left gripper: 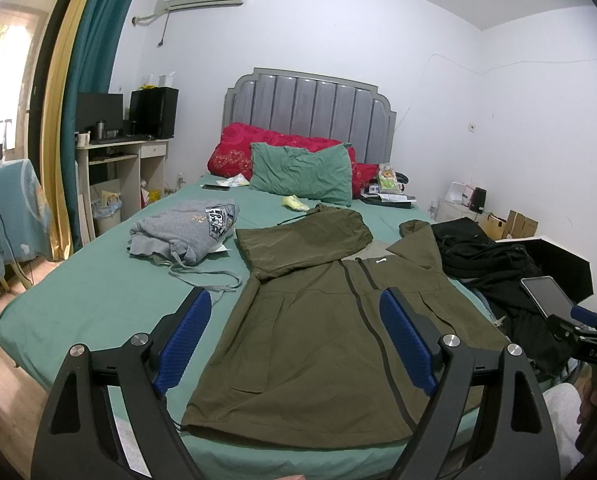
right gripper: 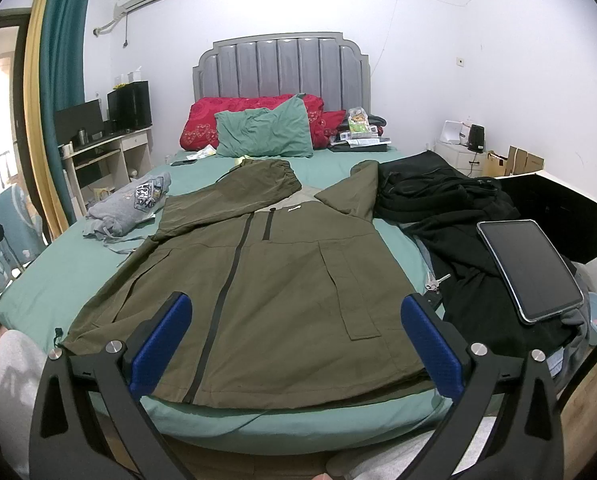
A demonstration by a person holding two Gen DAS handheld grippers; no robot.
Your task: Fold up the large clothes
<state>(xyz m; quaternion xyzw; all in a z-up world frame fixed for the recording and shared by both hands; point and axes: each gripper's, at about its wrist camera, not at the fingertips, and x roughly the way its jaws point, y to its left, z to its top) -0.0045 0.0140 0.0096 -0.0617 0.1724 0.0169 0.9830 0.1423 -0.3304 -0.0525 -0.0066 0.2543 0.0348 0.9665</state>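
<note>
The olive jacket (right gripper: 282, 264) is lying as thin, matt woven cloth with a faint sheen on the folded sleeve, its black zip tape looking smooth and rubbery. The bed sheet (left gripper: 98, 292) under it is showing as soft matt green cotton, lightly creased. Far left, the grey hoodie (left gripper: 186, 232) is looking fleecy and napped, with a printed patch. At right, the black clothes (right gripper: 458, 216) are reading as dull, light-absorbing fabric, and the tablet (right gripper: 530, 272) on them is gleaming with glossy glass. The gripper pads (right gripper: 158, 344) are showing blue, finely ribbed rubber in matt black plastic frames with shiny metal bolts. The headboard (left gripper: 310, 108) is shining like padded grey leatherette.
</note>
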